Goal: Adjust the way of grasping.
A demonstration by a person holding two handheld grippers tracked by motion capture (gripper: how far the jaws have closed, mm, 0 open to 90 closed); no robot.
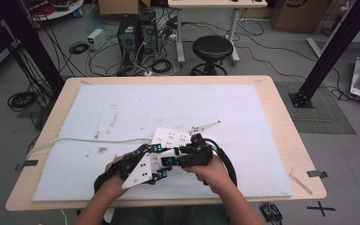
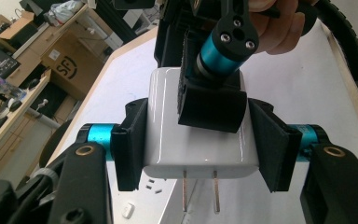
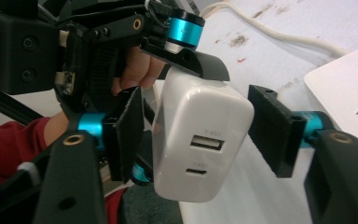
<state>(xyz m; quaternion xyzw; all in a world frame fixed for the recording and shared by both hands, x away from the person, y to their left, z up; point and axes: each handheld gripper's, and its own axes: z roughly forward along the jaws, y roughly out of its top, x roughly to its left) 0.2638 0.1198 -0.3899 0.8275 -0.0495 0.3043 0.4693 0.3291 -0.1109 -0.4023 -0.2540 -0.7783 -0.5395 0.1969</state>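
A glossy white wall charger (image 2: 196, 135) with two metal prongs is clamped between the left gripper's (image 2: 200, 149) black foam pads, above the desk's (image 1: 286, 136) near edge. The right gripper's (image 3: 200, 140) pads bracket its port end, not visibly pressing. Just beyond lie a white power strip (image 1: 171, 138) and its cord (image 1: 98, 140) on a stained white mat (image 1: 136, 108).

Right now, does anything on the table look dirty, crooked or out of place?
Yes. The white mat carries brown smudges and specks at its left, near the white cable. The power strip lies askew to the mat's edges. The white charger looks undamaged.
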